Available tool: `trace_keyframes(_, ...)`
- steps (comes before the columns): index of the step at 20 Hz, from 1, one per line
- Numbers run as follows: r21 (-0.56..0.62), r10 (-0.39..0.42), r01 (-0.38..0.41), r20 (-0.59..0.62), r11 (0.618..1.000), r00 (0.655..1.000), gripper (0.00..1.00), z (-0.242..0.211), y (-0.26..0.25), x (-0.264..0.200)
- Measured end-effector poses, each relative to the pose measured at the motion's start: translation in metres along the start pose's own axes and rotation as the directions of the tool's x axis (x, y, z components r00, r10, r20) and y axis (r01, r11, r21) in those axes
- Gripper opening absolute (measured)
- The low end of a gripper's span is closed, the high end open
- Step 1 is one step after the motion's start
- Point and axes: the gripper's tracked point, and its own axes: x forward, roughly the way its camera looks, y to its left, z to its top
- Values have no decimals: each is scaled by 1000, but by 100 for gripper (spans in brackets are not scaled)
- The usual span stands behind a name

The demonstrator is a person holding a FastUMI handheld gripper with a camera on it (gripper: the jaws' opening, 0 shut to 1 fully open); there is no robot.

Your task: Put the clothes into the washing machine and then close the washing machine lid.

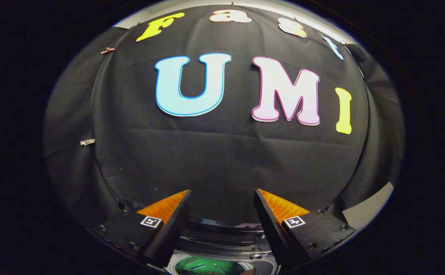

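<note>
Below the fingers, at 6 o'clock, green clothes (211,266) lie in the round-mouthed washing machine (222,244). Hand-held gripper (222,208) is wide open, empty, aimed at the wall; reaching blind may miss the lid.

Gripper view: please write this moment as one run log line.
gripper: open, holding nothing | washing machine: below fingers, green clothes inside | ahead: black cloth wall

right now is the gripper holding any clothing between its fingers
No. The gripper is open with only a bare gap between its fingers, and the green cloth lies below them inside the washing machine.
</note>
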Motion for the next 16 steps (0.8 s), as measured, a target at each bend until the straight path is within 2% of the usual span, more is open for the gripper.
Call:
trace_keyframes(4, 14, -15, 16, -71, 1000, 997, 100, -21, -7, 13)
trace_keyframes(9, 65, 36, -31, -76, 997, 996, 99, -26, -5, 14)
trace_keyframes(16, 47, 86, -81, -125, 996, 988, 100, -32, -1, -6)
